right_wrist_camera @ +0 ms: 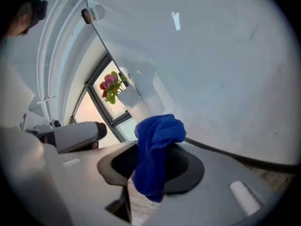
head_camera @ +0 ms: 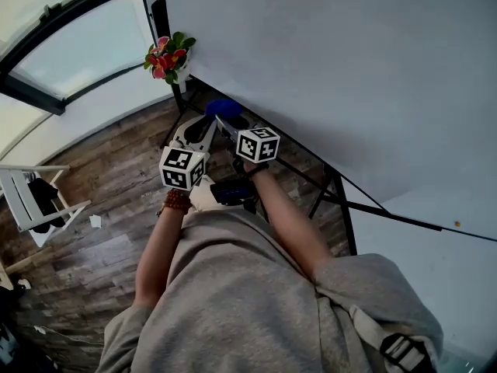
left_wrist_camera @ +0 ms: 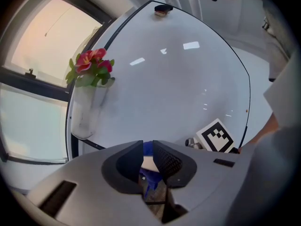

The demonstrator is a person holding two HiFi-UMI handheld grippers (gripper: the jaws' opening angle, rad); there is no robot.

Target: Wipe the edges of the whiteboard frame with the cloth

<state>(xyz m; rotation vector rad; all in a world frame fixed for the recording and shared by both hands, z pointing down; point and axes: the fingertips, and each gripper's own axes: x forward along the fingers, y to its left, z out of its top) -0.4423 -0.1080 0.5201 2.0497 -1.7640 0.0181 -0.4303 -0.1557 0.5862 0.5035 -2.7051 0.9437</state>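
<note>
The whiteboard [head_camera: 334, 68] fills the right of the head view, and its dark lower frame edge [head_camera: 404, 218] slants down to the right. My right gripper [head_camera: 225, 120] is shut on a bunched blue cloth [head_camera: 221, 107], held at the board's lower left corner. In the right gripper view the cloth [right_wrist_camera: 155, 154] sticks up from the jaws just in front of the frame edge [right_wrist_camera: 211, 147]; whether it touches is unclear. My left gripper [head_camera: 206, 127] hovers beside it, jaws close together with nothing gripped [left_wrist_camera: 148, 161]. Past those jaws shows the cloth [left_wrist_camera: 149, 182].
A clear vase [left_wrist_camera: 84, 112] with pink flowers [head_camera: 167, 57] hangs at the board's left edge, close to the grippers. An eraser [left_wrist_camera: 162, 9] sits at the board's far edge. Black stand legs [head_camera: 334, 200] run under the board. A white rack [head_camera: 35, 200] stands on the wooden floor at left.
</note>
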